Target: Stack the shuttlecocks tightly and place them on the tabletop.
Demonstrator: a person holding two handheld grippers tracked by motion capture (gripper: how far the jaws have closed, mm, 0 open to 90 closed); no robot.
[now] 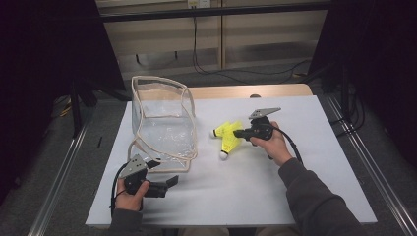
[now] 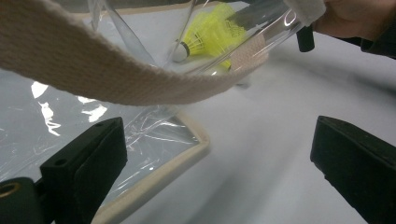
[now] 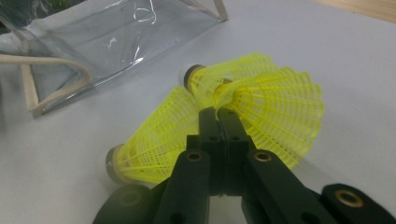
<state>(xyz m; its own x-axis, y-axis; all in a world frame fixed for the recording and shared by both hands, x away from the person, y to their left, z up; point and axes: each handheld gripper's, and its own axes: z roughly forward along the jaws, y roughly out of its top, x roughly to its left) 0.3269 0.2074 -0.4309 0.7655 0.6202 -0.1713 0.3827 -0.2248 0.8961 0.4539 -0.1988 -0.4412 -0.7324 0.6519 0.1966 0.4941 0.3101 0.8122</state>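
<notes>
Shuttlecocks [image 1: 227, 136] in my right hand-held gripper [image 1: 240, 133], bag [image 1: 162, 120] to their left.

I have two yellow shuttlecocks right of the centre of the surface [image 1: 295, 187], and my right hand-held gripper is pinched tight on their skirts where they overlap; in the right gripper view [image 3: 218, 115] the jaws meet with mesh between them. One cork points left toward the bag, the other toward the near edge, so the pair splays in a V. The clear bag stands upright just left of them, mouth up. My left hand-held gripper [image 1: 169, 185] sits at the bag's near corner with jaws wide and nothing between them, the bag's strap [image 2: 112, 70] just ahead of it. I judge the next move runs leftward and up over the rim, and the right hand is much the nearer.
</notes>
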